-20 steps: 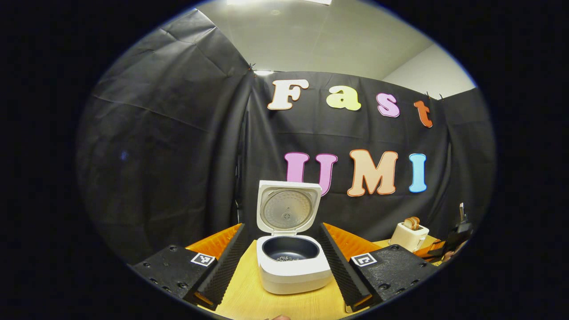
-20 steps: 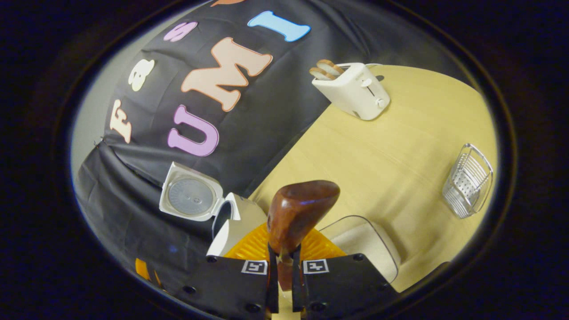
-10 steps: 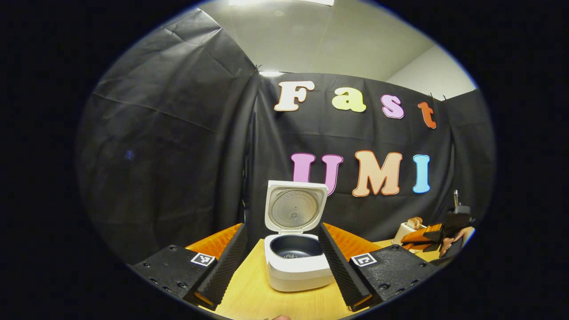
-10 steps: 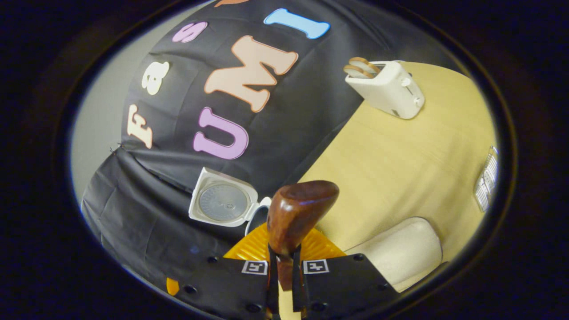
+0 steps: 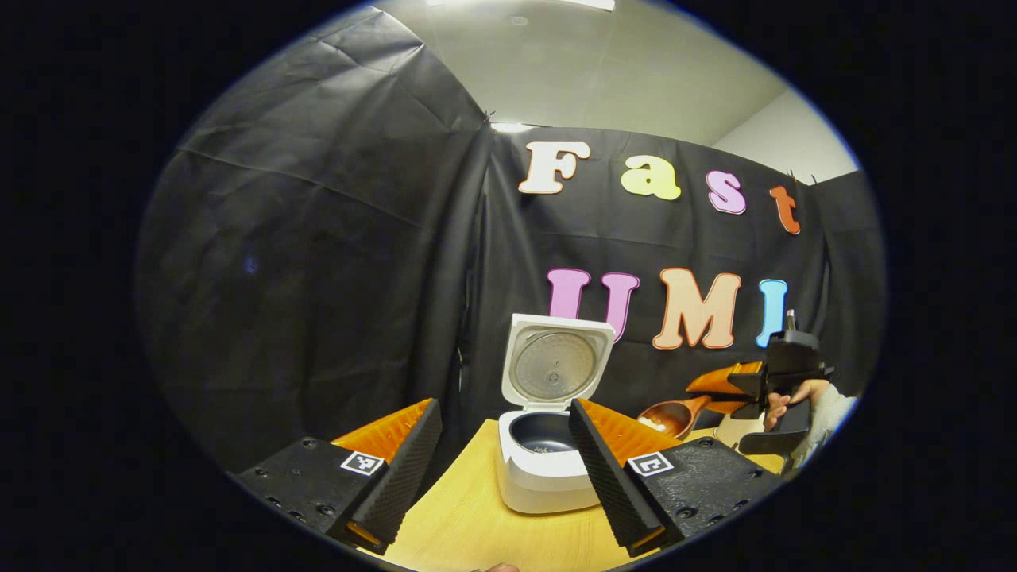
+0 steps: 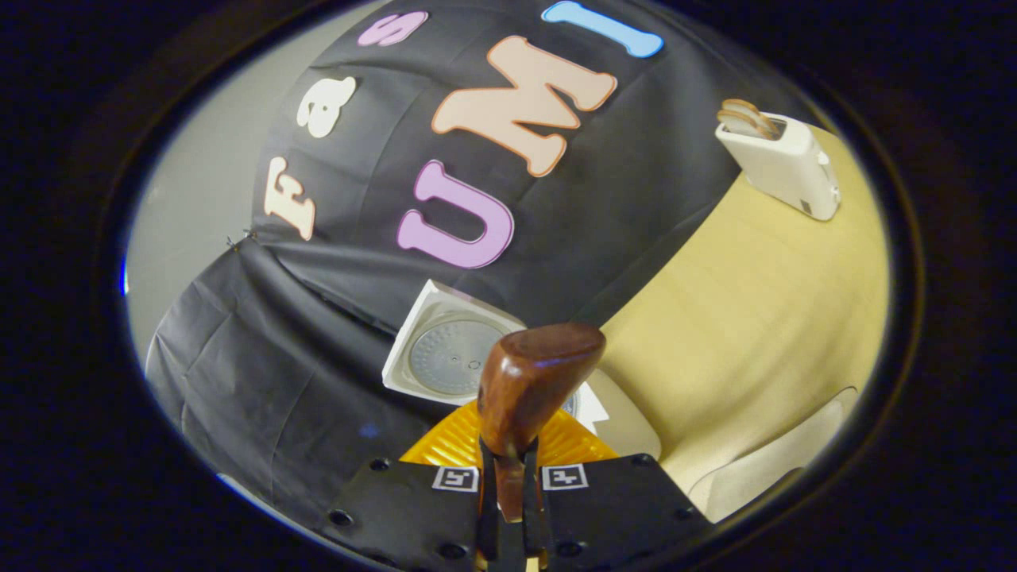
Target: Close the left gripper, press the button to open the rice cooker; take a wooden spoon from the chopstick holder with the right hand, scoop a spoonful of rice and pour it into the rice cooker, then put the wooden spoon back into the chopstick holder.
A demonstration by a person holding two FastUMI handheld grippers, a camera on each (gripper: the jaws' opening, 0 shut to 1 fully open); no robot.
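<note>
Right claw [image 6: 508,508]: clamped narrow on the handle of the wooden spoon [image 6: 528,381], long axis running forward from the claw, loaded bowl [image 5: 666,417] just right of the open rice cooker [image 5: 548,457] and above the surface [image 5: 469,524]. Left claw [image 5: 500,469]: jaws spread wide, empty, facing the cooker. The pour likely needs a short leftward carry over the inner pot [image 5: 544,433], then a tilt.

Left gripper view: low over table [image 5: 461,524], level, facing rice cooker [image 5: 548,469] near, at 12 o'clock. Right gripper view: higher, rolled, angled down; rice cooker [image 6: 453,357] near at 12 o'clock, toaster [image 6: 783,159] far at 2 o'clock. Shared: rice cooker, table.
</note>
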